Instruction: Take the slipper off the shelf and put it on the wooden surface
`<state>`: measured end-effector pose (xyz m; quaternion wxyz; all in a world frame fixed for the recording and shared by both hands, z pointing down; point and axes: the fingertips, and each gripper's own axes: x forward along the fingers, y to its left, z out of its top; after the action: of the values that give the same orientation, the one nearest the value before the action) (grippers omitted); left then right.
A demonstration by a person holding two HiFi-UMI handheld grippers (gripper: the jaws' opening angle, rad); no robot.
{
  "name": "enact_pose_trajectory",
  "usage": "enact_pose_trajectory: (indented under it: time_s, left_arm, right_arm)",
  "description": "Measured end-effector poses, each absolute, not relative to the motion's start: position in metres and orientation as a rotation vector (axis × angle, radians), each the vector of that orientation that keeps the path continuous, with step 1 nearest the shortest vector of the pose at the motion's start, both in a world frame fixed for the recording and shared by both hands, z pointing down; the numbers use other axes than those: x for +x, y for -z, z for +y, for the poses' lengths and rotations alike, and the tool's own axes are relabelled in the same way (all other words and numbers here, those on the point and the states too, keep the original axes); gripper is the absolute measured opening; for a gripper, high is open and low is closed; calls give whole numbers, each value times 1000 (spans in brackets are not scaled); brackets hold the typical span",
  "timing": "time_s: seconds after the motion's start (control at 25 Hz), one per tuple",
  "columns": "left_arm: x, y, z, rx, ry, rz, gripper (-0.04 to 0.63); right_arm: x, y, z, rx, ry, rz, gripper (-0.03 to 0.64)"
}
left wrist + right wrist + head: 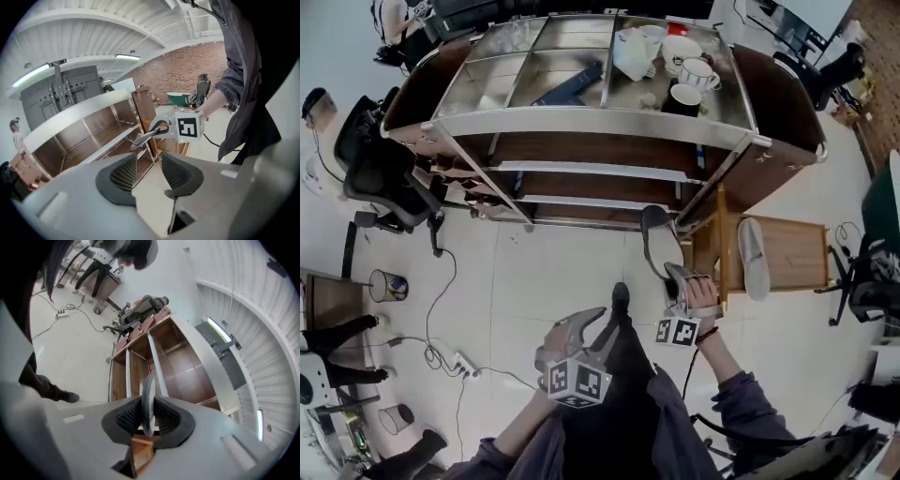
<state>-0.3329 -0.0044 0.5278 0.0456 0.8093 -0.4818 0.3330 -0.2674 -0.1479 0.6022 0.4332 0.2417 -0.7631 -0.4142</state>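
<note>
Left gripper [579,330] sits low in front of the person, jaws spread, nothing between them. Right gripper [677,277] pinches the dark slipper [660,236] near one end, pads pressed on both faces, slipper edge-on between them. The dark slipper is in the air near the front right corner of the shelf [591,120], just left of the wooden bench [802,246]. A lighter slipper [752,259] lies on that bench.

Cameras share the shelf [591,122]
Head view looks steeply down; both gripper views face it from nearer, lower.
</note>
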Motion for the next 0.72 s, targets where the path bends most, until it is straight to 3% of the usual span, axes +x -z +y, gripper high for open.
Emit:
enact_pose_trajectory:
  time_s: [0.36, 0.72]
  left_arm:
    - [-223, -509, 67, 2573, -1054, -1388, 179]
    - [-2, -503, 86, 2681, -1022, -1266, 178]
  right_arm:
    - [-129, -496, 8, 732, 1001, -1938, 51]
    - [86, -467, 67, 829, 1014, -1908, 51]
